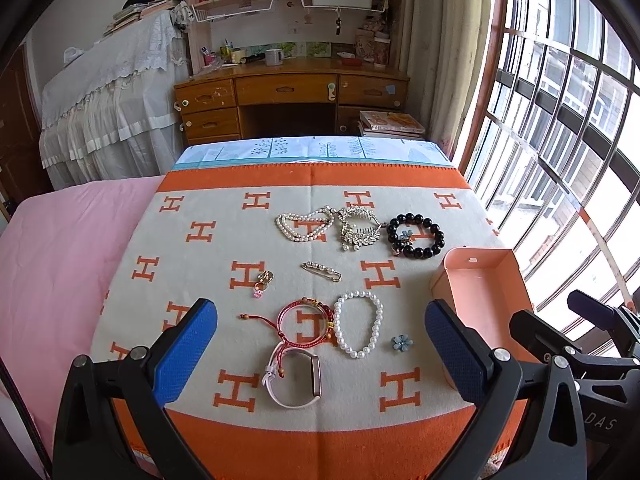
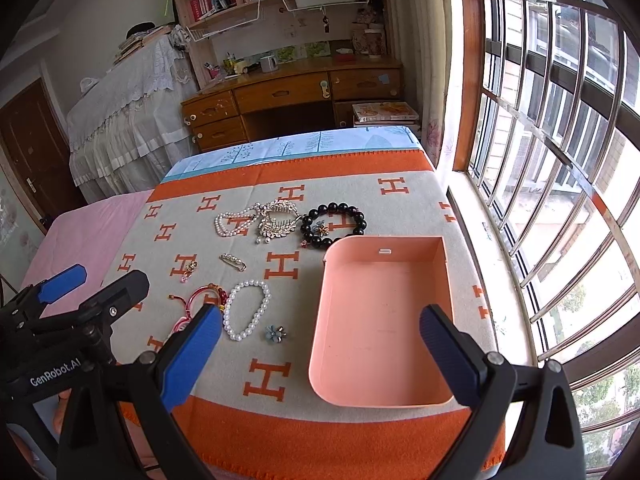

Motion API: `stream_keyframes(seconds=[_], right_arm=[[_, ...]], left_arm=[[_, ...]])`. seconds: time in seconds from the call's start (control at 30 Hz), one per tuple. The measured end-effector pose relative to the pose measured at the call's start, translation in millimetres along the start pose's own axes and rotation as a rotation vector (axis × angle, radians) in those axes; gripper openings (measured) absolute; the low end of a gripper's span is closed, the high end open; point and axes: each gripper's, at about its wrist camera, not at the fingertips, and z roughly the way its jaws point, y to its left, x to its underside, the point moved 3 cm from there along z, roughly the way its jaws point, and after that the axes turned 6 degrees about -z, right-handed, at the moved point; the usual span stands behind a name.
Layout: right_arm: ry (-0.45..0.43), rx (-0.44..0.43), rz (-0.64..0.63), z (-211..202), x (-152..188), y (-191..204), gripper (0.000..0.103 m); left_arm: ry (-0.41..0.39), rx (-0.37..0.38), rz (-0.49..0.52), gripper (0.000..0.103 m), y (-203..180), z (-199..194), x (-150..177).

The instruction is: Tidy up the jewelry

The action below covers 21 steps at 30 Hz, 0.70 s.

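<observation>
With nothing packed yet, the jewelry [image 1: 320, 280] lay spread mid-blanket [image 1: 208, 432] beside the empty box [image 2: 384, 312] at its right edge, and the left gripper [image 1: 320, 344] and right gripper [image 2: 320, 344] both gaped empty above the near edge.

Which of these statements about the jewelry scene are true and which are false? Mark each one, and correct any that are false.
1. The pink tray already holds a bracelet. False: the tray has nothing in it.
2. Both the left gripper and the right gripper are open and hold nothing. True.
3. The black bead bracelet lies beside the silver leaf hair comb. True.
4. The white pearl bracelet lies inside the tray. False: it lies on the blanket, left of the tray.
5. The pink smartwatch lies nearer the camera than the pearl safety pin in the left wrist view. True.
</observation>
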Motion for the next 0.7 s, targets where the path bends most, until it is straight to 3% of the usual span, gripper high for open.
stream_keyframes(seconds=[0.7], right_arm=[[0.000, -0.005, 0.016, 1.3, 4.7, -2.1, 0.100]], left_arm=[[0.004, -0.005, 0.004, 0.102, -1.7, 1.6, 5.5]])
